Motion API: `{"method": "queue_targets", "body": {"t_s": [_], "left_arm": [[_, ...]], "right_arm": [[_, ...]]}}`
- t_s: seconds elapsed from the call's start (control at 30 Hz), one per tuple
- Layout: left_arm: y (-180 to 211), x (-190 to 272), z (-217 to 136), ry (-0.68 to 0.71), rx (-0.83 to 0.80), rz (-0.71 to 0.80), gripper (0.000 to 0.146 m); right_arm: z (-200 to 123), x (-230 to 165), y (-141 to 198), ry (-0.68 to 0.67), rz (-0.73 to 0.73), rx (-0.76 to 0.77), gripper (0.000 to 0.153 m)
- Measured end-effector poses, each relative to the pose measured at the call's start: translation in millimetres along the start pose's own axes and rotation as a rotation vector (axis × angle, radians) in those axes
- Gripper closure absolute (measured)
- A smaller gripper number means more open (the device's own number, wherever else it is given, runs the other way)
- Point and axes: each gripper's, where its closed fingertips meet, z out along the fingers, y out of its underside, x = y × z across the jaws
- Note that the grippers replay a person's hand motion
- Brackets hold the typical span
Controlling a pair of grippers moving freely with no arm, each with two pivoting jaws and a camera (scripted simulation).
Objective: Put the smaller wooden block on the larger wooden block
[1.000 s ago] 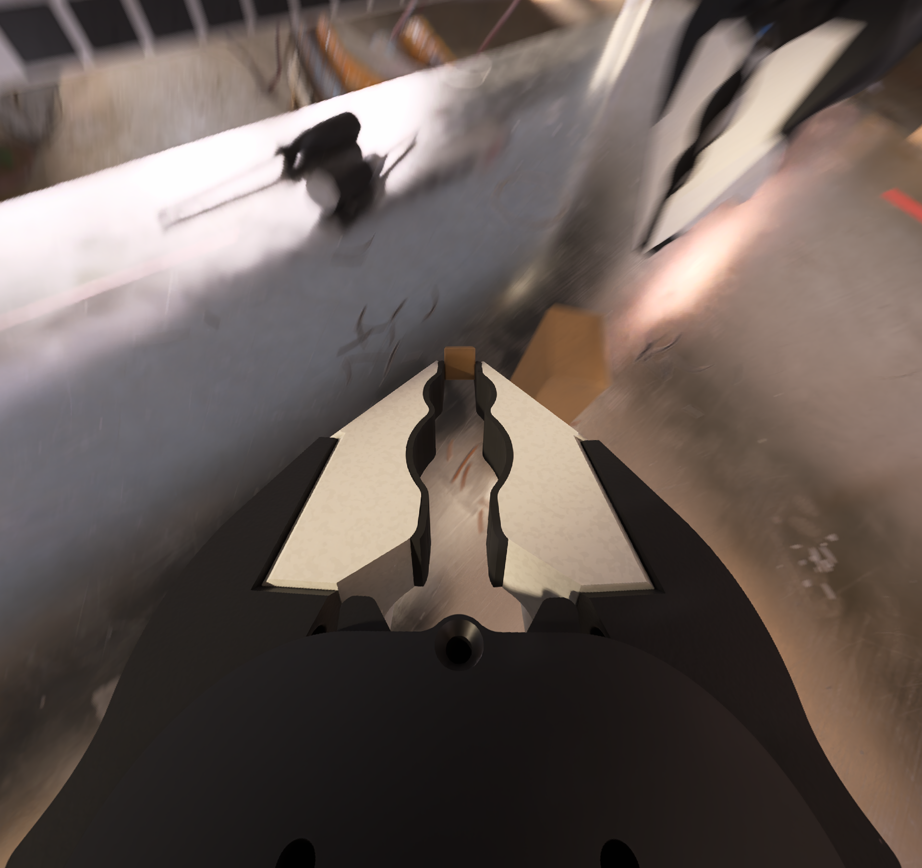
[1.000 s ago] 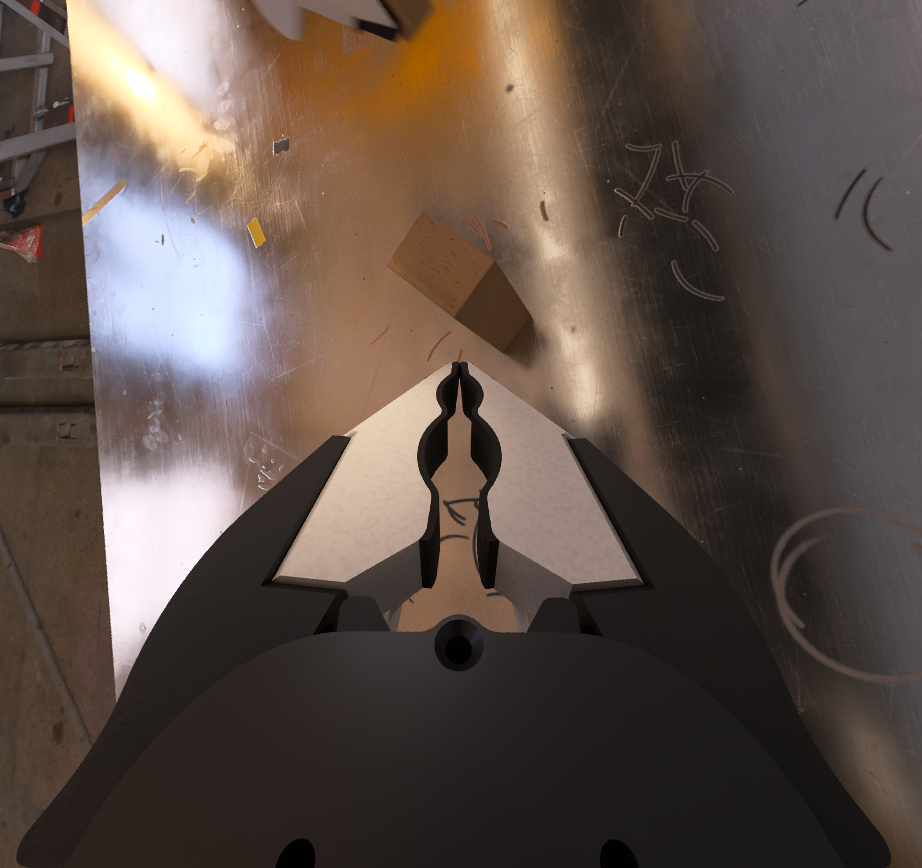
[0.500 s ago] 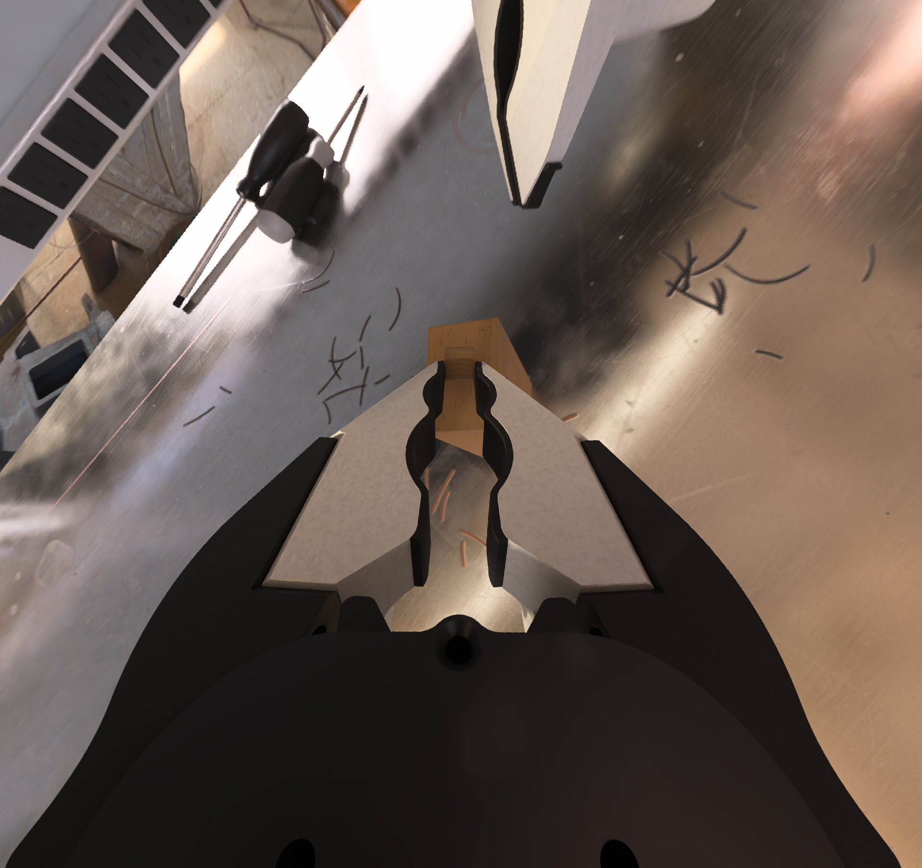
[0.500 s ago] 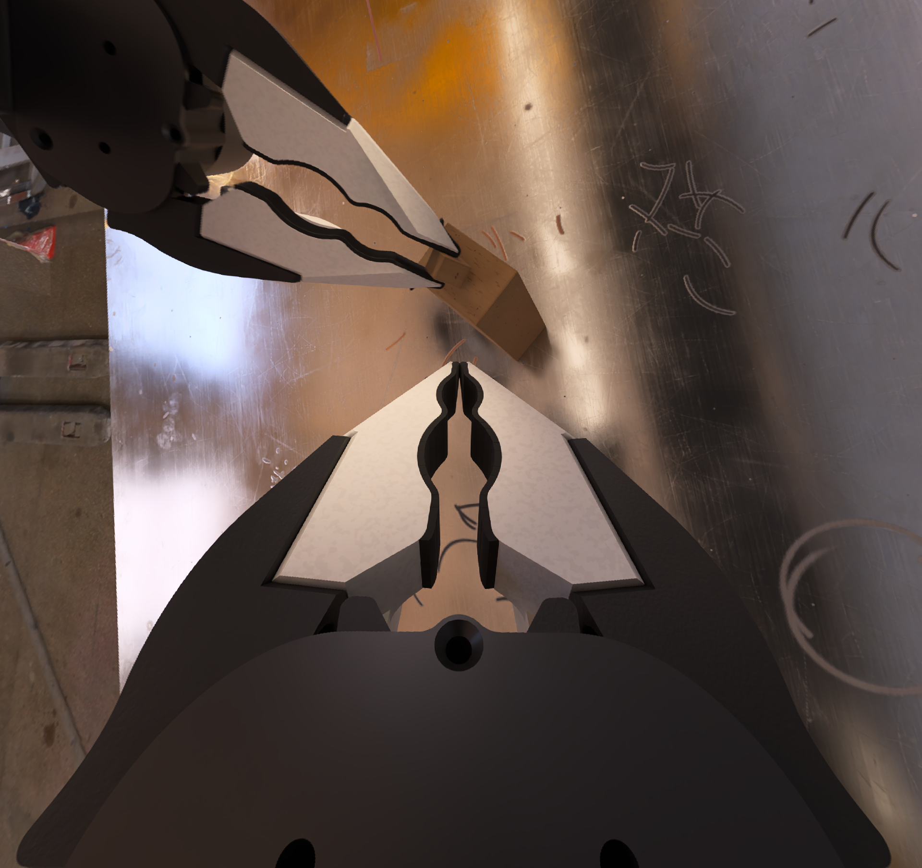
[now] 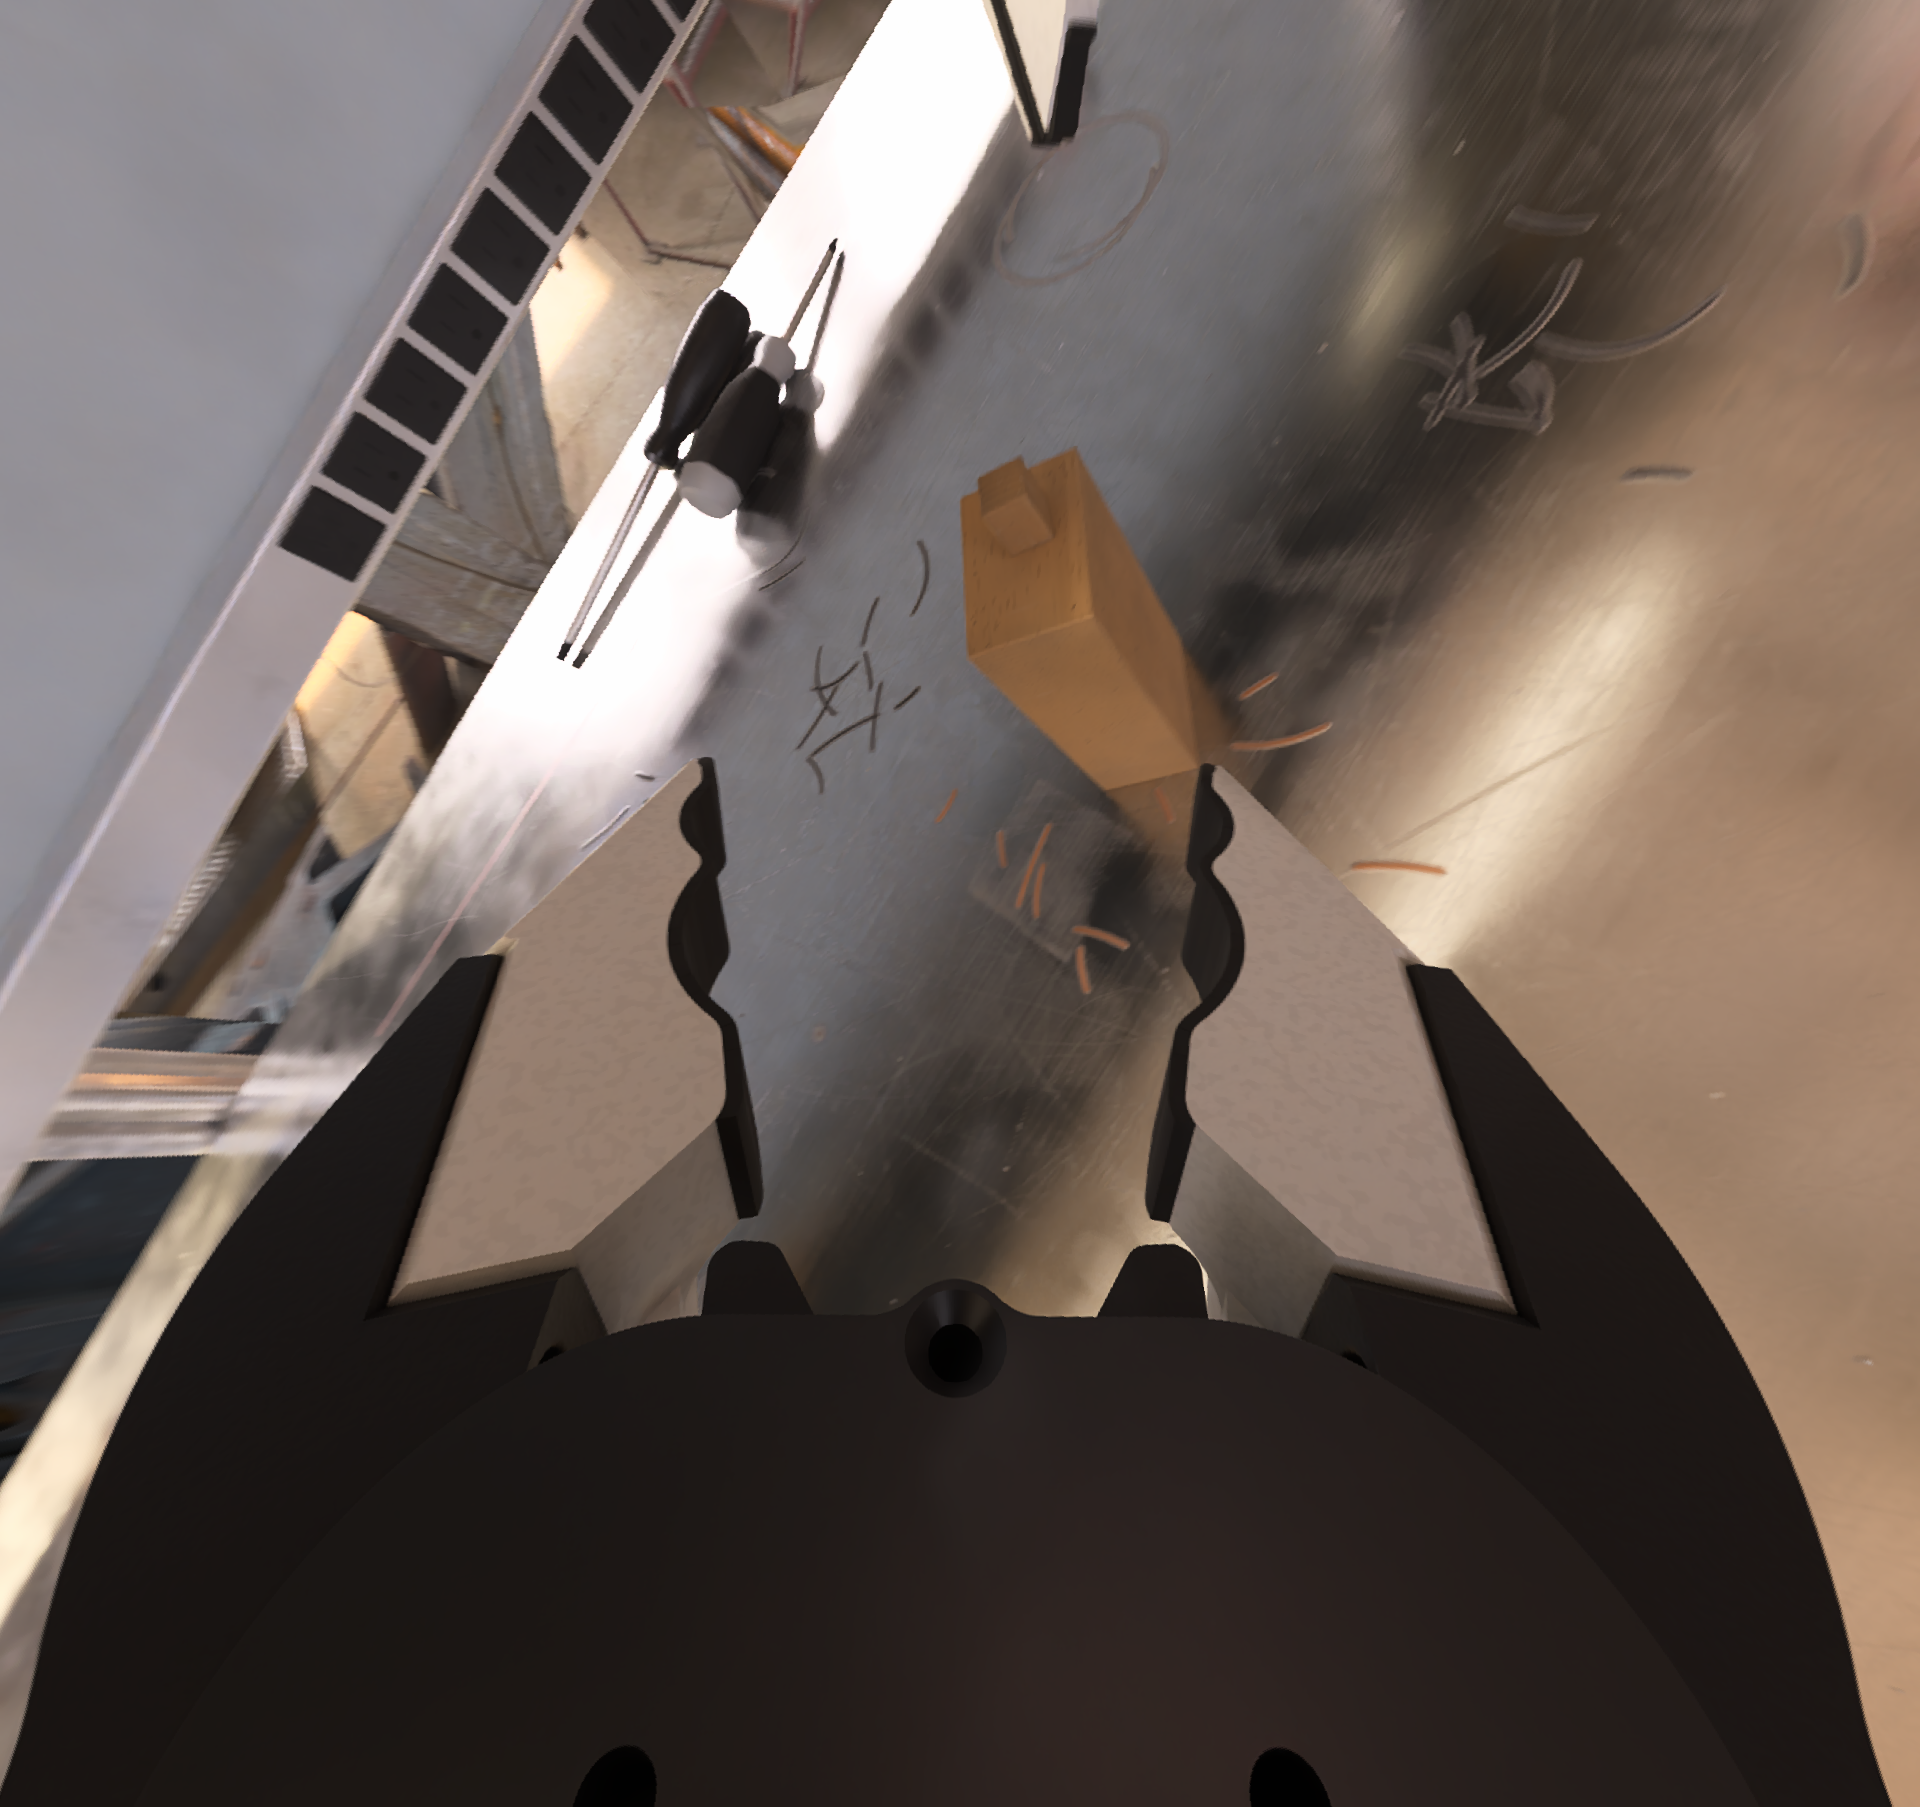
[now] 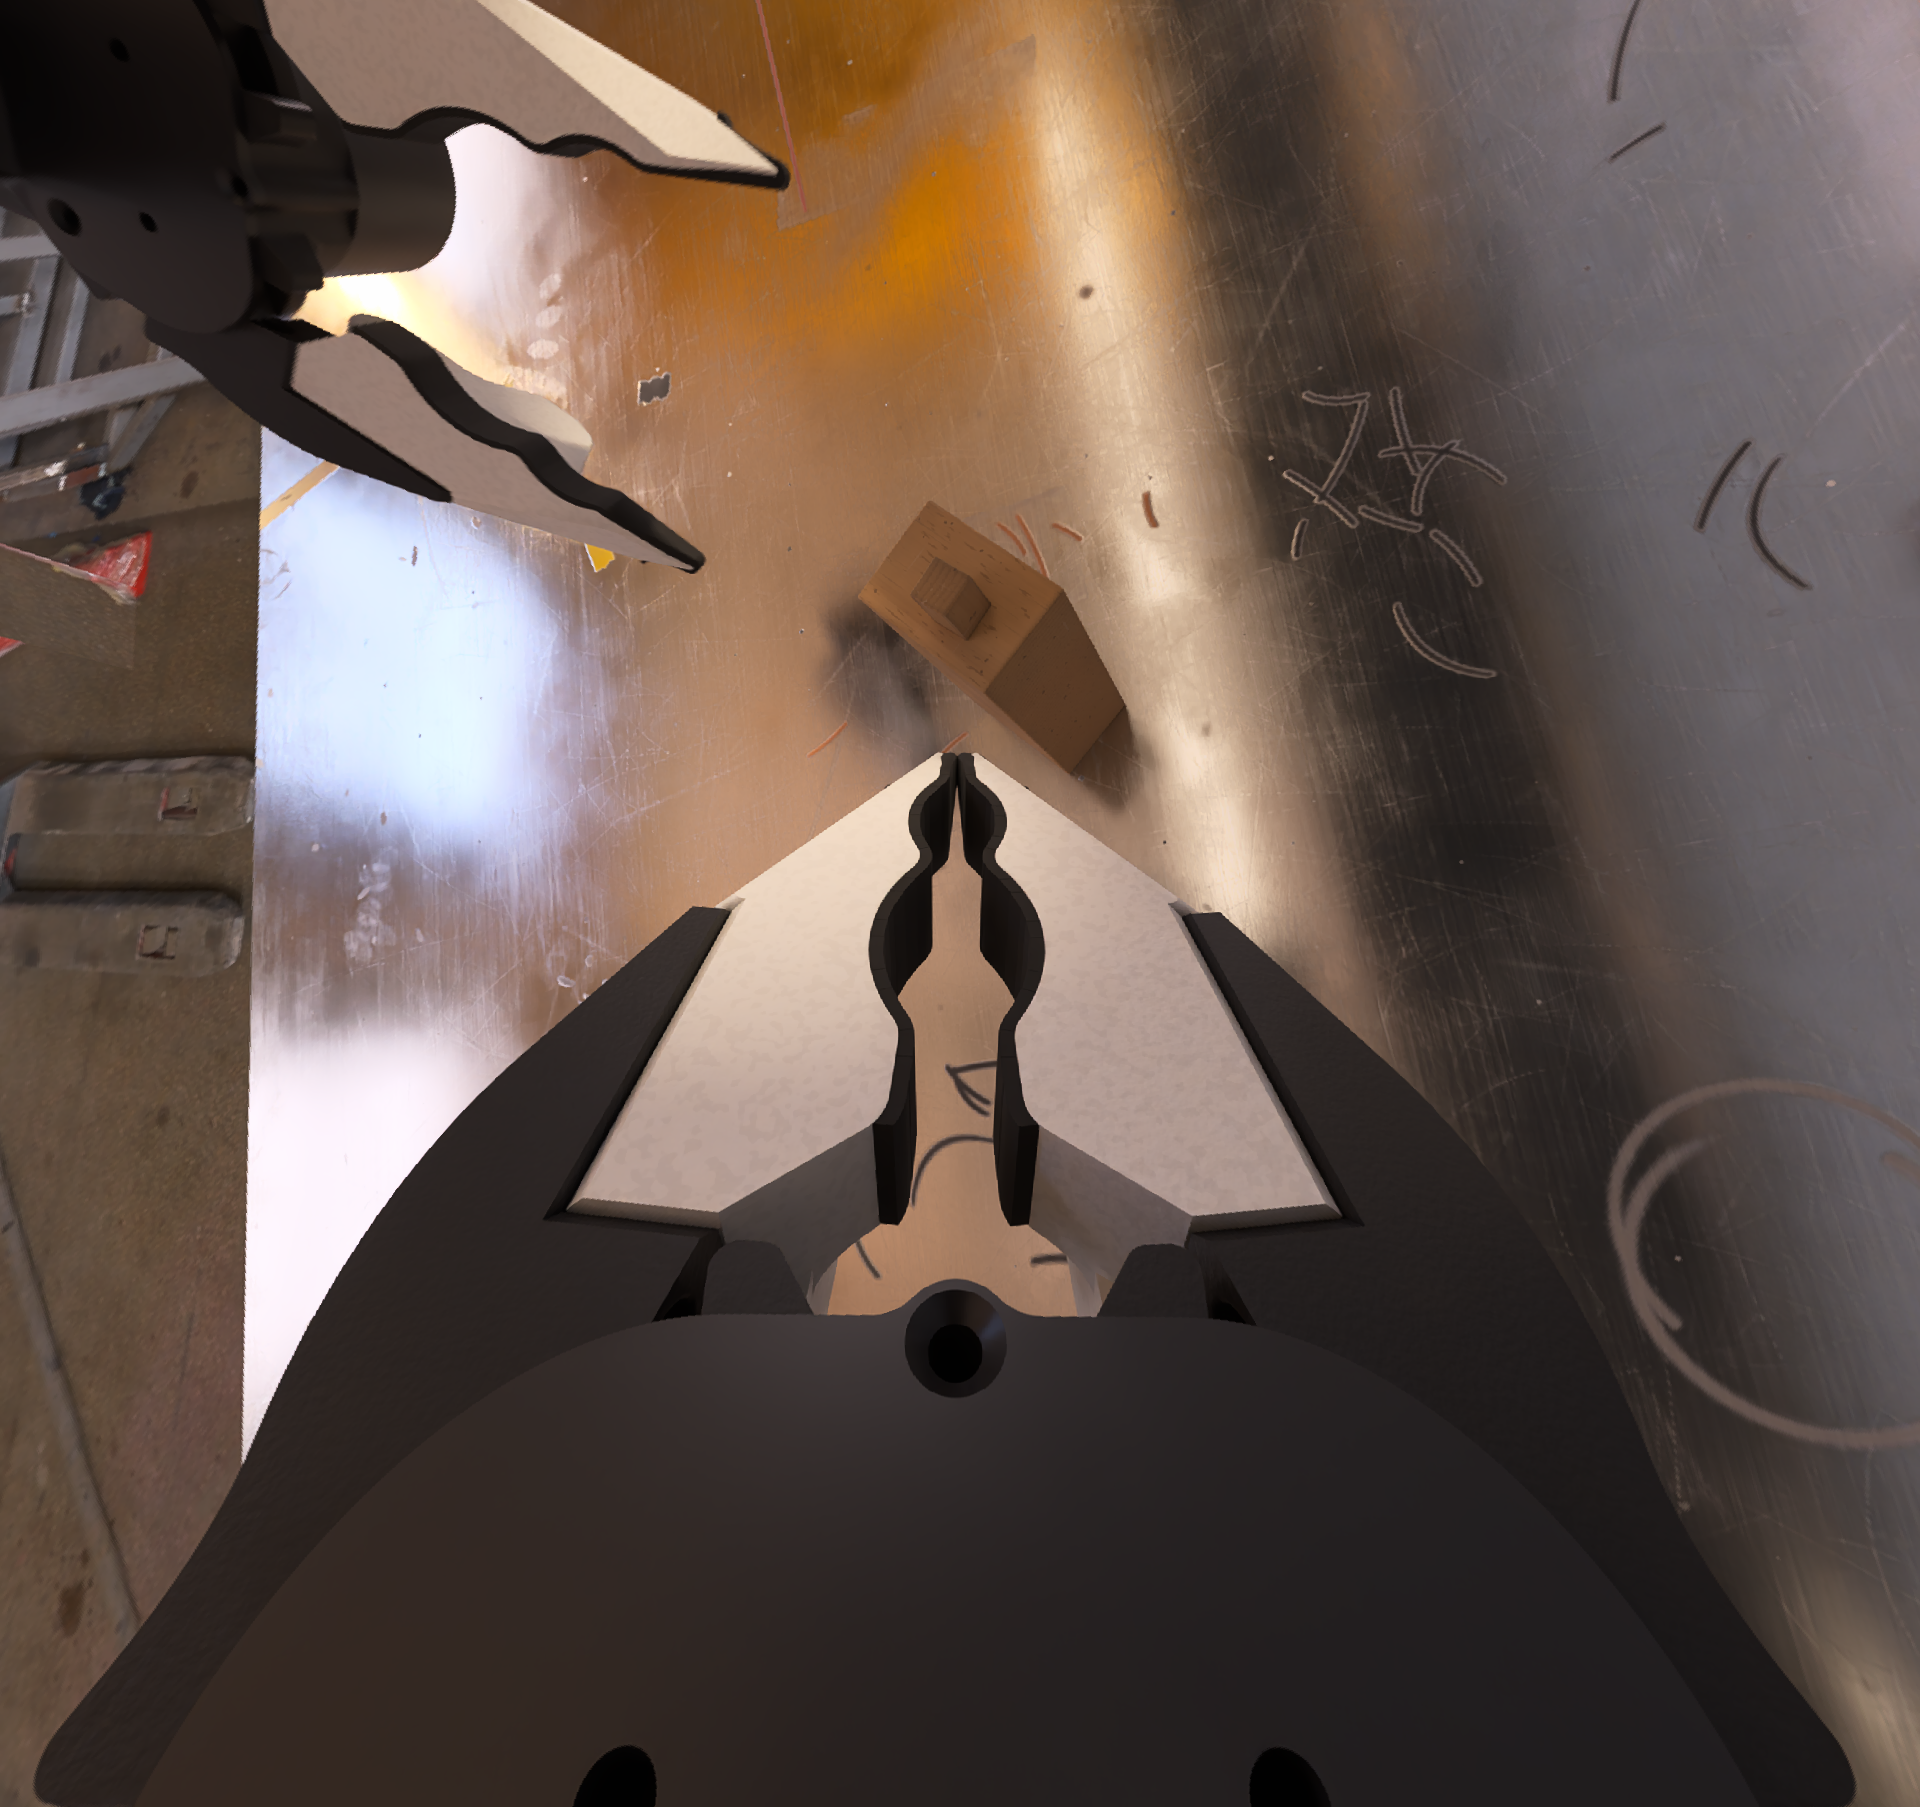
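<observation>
Where seated on the top face of the larger wooden block [image 5: 1060,635], toward one end and inside the edges, looks flat and settled: smaller wooden block [image 5: 1013,516], touching nothing but the wood beneath. Stands on a scratched metal table [image 5: 1558,926], with a pair of black-handled screwdrivers [image 5: 727,427] well apart toward the table's edge.

Left gripper [image 5: 956,775]: spread wide, holding nothing, hanging clear of both blocks, the larger block's near corner just ahead of one fingertip. Right gripper [image 6: 954,760]: tips pressed together on nothing, pointing at the table just beside the larger block, not touching it as far as can be told.

Judged as placement made; only a clean departure left.

On handling, all judgement: small cube probably very light, stiff, smooth-faced (bare wood, no give), so easily nudged or slid off by a passing finger. If regripping, best taken on two opposite side faces, low and square, with a narrow opening; a corner pinch likely to twist it out. Larger block heavier and steadier, but likely to slide on slick metal if bumped sideways.

Main risk: clipping the larger block's near corner with the spread fingers. Better to draw away from the stack before any turn.
</observation>
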Motion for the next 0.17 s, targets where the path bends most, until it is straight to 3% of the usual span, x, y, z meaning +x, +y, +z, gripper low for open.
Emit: {"method": "queue_targets", "body": {"t_s": [0.1, 0.17], "left_arm": [[3.7, -3.2, 2.3, -0.059, 0.005, 0.095, 0.049], [-4.1, -5.0, -5.1, -0.097, 0.075, 0.153, 0.054]], "right_arm": [[0.8, -1.1, -0.5, 0.01, -0.004, -0.003, 0.153], [-0.4, -1.6, -0.9, 0.009, -0.006, 0.002, 0.153]]}}
